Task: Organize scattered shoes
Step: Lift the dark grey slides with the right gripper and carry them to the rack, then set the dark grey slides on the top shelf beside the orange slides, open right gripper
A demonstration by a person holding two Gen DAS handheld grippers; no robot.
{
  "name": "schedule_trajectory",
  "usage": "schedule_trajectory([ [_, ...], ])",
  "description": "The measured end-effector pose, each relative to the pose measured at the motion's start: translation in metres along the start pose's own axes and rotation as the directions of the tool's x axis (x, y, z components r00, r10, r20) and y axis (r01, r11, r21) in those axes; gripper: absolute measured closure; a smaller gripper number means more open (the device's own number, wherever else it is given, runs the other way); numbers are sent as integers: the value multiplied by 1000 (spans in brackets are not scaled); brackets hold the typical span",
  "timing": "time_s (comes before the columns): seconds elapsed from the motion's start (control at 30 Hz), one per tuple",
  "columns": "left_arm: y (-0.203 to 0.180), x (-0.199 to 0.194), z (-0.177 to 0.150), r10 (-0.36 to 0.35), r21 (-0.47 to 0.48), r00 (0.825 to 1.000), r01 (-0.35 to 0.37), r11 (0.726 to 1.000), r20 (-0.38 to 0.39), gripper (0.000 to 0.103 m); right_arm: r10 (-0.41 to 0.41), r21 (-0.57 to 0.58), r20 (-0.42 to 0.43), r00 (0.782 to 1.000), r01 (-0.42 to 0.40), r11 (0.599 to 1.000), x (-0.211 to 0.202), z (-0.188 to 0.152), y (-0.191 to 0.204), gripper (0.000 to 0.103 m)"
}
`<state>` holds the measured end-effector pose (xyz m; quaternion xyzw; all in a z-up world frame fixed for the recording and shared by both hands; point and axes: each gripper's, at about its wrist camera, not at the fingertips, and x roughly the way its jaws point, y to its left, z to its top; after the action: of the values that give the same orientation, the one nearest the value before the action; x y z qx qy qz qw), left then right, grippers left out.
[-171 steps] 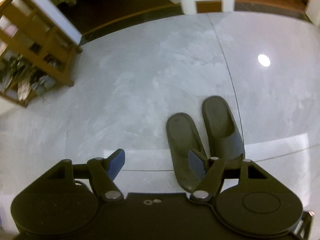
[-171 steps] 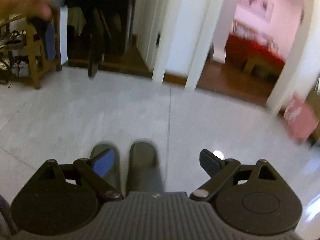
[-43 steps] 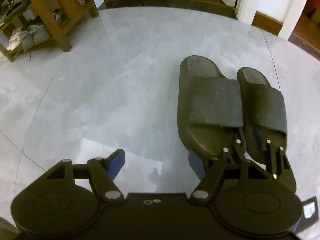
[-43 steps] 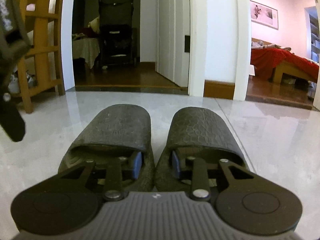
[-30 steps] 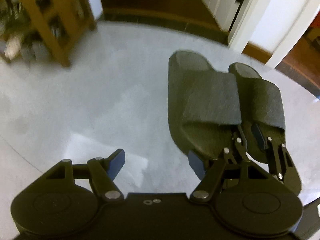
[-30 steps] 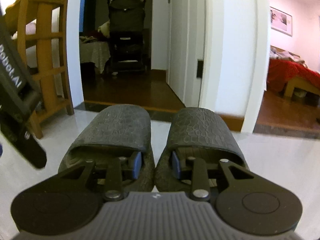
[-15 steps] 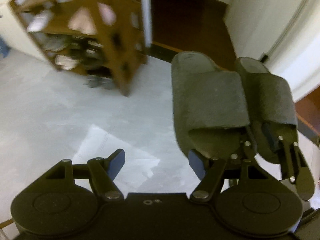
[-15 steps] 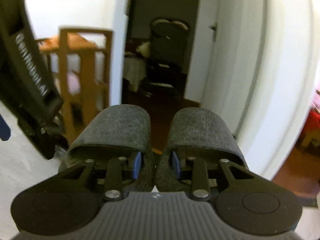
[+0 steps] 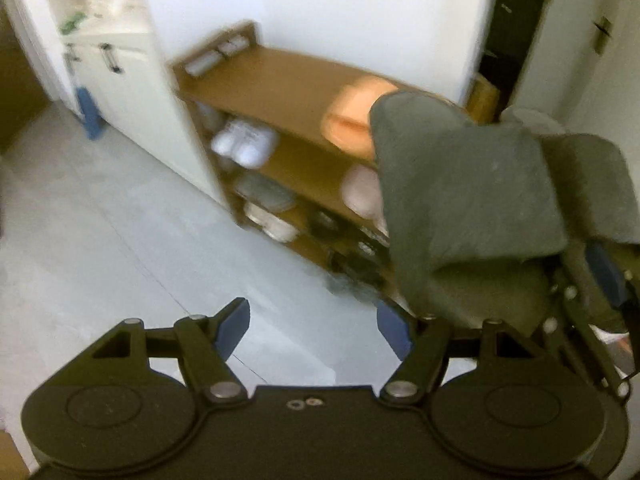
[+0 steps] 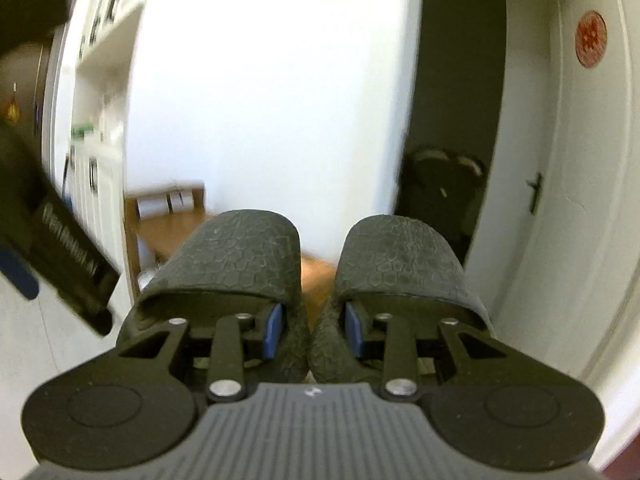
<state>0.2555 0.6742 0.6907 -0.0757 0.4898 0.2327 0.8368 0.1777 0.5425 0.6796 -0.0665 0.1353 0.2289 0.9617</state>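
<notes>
A: Where are the shoes?

B: Two dark slippers hang in the air, side by side, held by the right claw. One blue pad sits inside each slipper, pinching their two touching inner walls together, likely so one claw carries the pair.

A: And the other claw?

B: The left claw is spread wide with nothing between its pads. It looks down at a pale floor.

A: Where might the pair go?

B: Probably the wooden shoe rack beyond, against a white wall. Its lower shelves hold shoes; an orange pair rests on top.

A: Any writing?

B: White letters on the left claw's body, too blurred to read.
</notes>
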Motion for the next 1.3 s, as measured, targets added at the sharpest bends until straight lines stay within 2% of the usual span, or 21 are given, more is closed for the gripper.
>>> schedule_trajectory([
  [0.1,40,19,30,3,-73,1000,-2,997,11,32,40,3,44,998,-40,999,58,32,49,66],
  [0.17,78,47,63,1,-130,1000,0,992,8,32,67,-11,59,996,-66,998,102,48,82,66],
  [0.23,104,74,90,-6,-154,1000,5,988,-6,32,78,-17,64,995,-77,997,138,57,105,65],
  [0.3,130,101,117,-7,-166,1000,4,986,-16,32,88,-4,72,994,-87,996,192,64,138,65],
  [0.4,171,131,161,33,-165,999,-35,986,-16,32,87,36,83,993,-90,995,246,79,173,65],
  [0.47,194,159,198,41,-162,999,-45,986,-30,32,62,78,71,996,-68,995,300,87,204,65],
  [0.57,213,202,247,37,-132,998,-44,990,-51,32,16,95,57,998,-21,995,350,89,235,64],
  [0.73,224,247,293,-3,-62,997,-2,998,-78,32,-89,82,12,996,88,993,432,80,285,64],
  [0.87,231,293,320,-67,68,991,75,995,-113,32,-186,91,-29,982,187,978,471,70,315,64],
  [1.0,240,328,335,-114,197,983,141,970,-145,32,-295,127,-67,953,302,945,492,62,343,64],
  [1.1,248,355,344,-118,287,982,156,945,-145,32,-353,161,-88,931,363,918,504,55,358,64],
  [1.17,253,372,348,-122,324,983,161,932,-136,32,-382,192,-99,919,395,898,514,46,368,63],
  [1.3,267,395,350,-144,332,976,192,924,-166,32,-410,199,-95,907,421,885,535,28,387,62],
])
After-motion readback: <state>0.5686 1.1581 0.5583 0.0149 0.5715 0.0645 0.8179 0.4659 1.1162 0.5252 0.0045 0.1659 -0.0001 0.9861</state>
